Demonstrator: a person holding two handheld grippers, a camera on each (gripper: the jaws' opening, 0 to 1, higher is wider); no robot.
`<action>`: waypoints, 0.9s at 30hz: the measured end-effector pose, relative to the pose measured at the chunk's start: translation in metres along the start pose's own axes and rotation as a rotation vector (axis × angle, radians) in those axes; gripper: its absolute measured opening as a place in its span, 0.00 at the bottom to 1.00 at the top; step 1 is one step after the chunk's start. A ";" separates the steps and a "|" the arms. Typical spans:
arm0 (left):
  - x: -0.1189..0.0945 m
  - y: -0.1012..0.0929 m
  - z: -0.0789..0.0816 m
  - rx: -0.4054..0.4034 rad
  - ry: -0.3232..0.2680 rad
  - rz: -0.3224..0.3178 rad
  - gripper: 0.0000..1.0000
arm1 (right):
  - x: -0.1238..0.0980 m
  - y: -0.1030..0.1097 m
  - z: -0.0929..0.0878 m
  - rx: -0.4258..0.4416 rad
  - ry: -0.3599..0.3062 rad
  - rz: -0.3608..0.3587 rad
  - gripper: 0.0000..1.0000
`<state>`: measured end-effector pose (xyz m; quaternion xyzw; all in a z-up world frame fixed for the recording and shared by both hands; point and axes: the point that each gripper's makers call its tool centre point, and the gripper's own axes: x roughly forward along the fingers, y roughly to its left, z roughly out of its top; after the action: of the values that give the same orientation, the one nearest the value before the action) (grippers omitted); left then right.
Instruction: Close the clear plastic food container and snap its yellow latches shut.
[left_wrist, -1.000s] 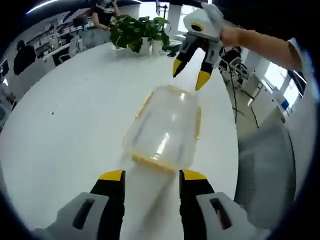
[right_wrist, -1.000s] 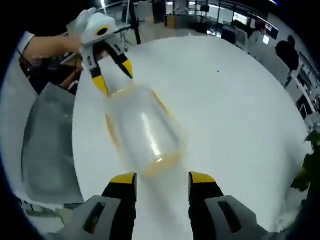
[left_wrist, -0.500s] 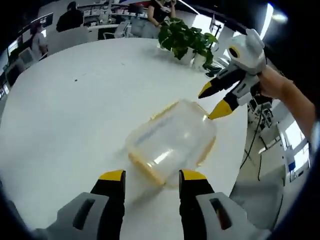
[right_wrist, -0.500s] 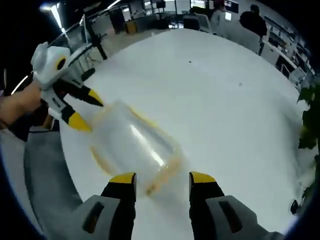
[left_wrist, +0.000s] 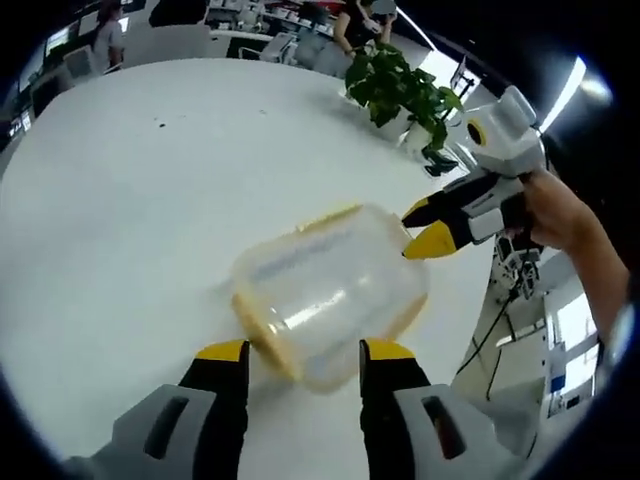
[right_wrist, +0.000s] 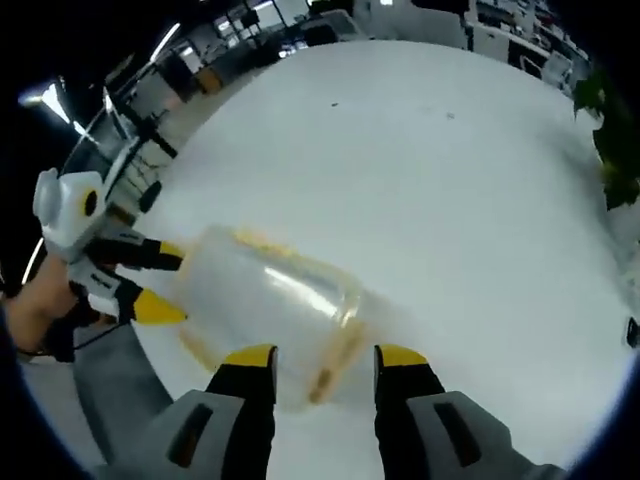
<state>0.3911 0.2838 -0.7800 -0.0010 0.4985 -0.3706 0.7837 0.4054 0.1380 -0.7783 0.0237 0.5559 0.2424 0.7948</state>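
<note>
My left tool (left_wrist: 303, 352) is open, jaws apart at the near end of the container (left_wrist: 330, 290), holding nothing. My right tool (right_wrist: 314, 356) is open too at the opposite end, its yellow tips (left_wrist: 432, 240) at the box's far edge in the left gripper view. The white tabletop (left_wrist: 130, 200) carries the clear container with its yellow latches (left_wrist: 262, 340); a plant (left_wrist: 400, 90) stands at the far edge

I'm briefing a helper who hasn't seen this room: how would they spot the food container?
On the big round white table, look near the edge by the potted plant. The clear plastic food container lies between both grippers' yellow-tipped jaws, the only see-through box, trimmed with yellow latches.
</note>
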 end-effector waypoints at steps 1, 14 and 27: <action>0.001 0.000 0.000 -0.005 0.000 -0.002 0.44 | 0.000 0.000 0.000 -0.003 0.000 0.003 0.37; 0.011 -0.002 -0.004 -0.041 0.018 -0.014 0.35 | 0.006 0.011 -0.004 0.064 0.017 0.031 0.28; 0.001 0.004 0.002 -0.019 0.024 -0.026 0.35 | 0.006 0.022 -0.005 0.135 -0.002 0.043 0.27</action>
<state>0.3950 0.2858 -0.7813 -0.0106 0.5113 -0.3759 0.7728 0.3943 0.1583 -0.7784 0.0896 0.5695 0.2211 0.7866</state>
